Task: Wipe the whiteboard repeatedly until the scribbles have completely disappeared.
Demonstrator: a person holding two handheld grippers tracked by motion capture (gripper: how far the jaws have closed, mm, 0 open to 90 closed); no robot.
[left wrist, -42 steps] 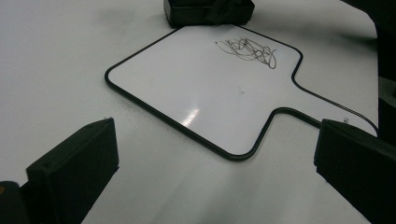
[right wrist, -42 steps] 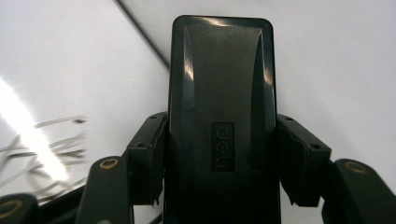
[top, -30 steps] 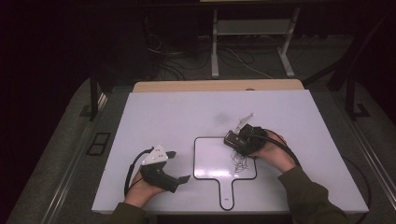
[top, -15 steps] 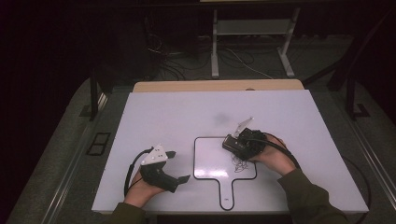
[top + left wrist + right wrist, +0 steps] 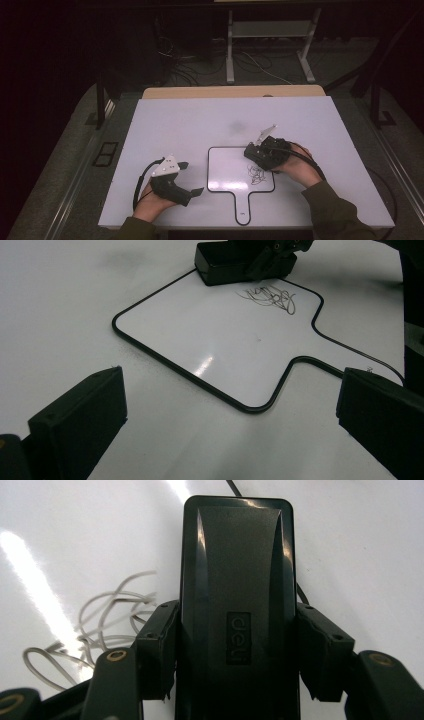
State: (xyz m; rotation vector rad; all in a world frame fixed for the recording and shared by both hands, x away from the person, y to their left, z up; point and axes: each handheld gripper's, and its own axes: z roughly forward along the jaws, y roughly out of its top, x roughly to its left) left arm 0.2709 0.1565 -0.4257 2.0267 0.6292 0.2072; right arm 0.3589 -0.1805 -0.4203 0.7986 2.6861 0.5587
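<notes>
A small whiteboard (image 5: 225,167) with a short handle and a thin black rim lies on the white table, also seen in the left gripper view (image 5: 210,335). A thin scribble (image 5: 256,175) (image 5: 270,295) (image 5: 110,615) marks its right part. My right gripper (image 5: 252,152) (image 5: 235,645) is shut on a black block eraser (image 5: 250,151) (image 5: 235,580), jaws pressing both long sides. The eraser (image 5: 225,262) rests on the board's far right corner, just beyond the scribble. My left gripper (image 5: 192,177) (image 5: 232,385) stands open left of the board with nothing between its jaws.
The white tabletop (image 5: 200,125) stretches wide behind and beside the board. A wooden strip (image 5: 230,92) runs along its far edge. Beyond it, cables and metal stand legs (image 5: 230,50) sit on the dark floor.
The right gripper with the eraser has shifted only slightly over the board's right corner. The left gripper has stayed in place.
</notes>
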